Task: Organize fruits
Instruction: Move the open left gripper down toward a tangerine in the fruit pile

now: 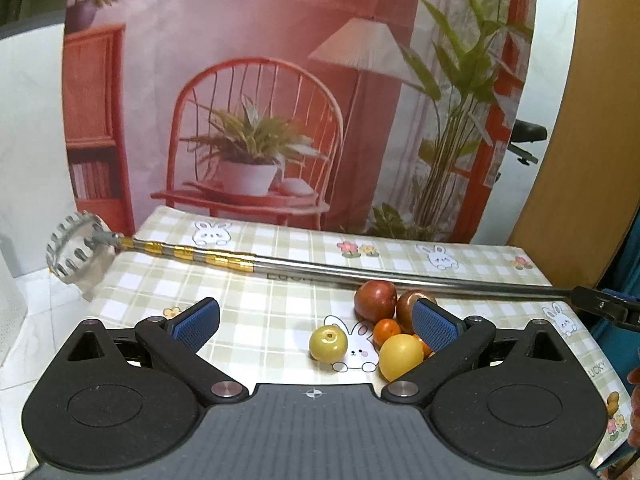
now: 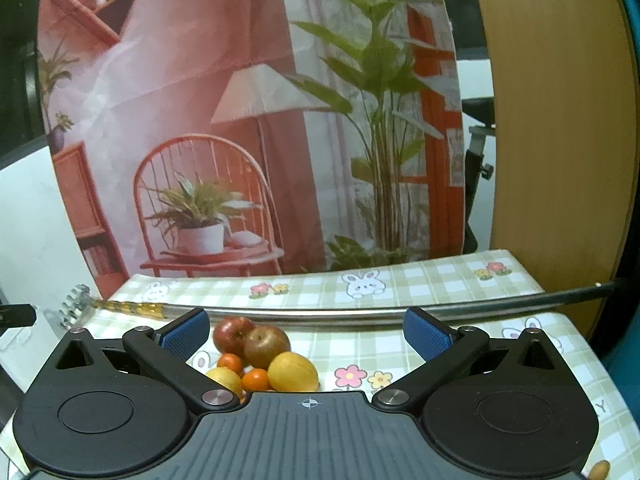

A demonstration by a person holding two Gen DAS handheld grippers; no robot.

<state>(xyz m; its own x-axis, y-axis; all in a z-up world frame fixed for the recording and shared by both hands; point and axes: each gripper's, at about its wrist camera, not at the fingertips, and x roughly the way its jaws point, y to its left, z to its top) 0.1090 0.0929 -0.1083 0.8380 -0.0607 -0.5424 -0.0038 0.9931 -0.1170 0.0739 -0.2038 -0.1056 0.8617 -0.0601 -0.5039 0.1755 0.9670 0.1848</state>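
A cluster of fruit lies on the checked tablecloth point(image 1: 260, 304). In the left wrist view I see a yellow-green apple point(image 1: 328, 344), a yellow lemon point(image 1: 401, 356), a small orange point(image 1: 386, 330) and two red apples point(image 1: 375, 301) behind. My left gripper point(image 1: 316, 322) is open and empty, held above the cloth just before the fruit. In the right wrist view the red apples point(image 2: 267, 346), a yellow lemon point(image 2: 293, 372) and small oranges point(image 2: 255, 380) lie low between the fingers. My right gripper point(image 2: 306, 334) is open and empty.
A long metal pole point(image 1: 360, 272) with gold bands and a toothed round basket head point(image 1: 76, 252) lies across the table behind the fruit, also in the right wrist view point(image 2: 320, 314). A printed backdrop point(image 1: 260, 100) hangs behind the table. A wooden panel point(image 2: 552, 120) stands right.
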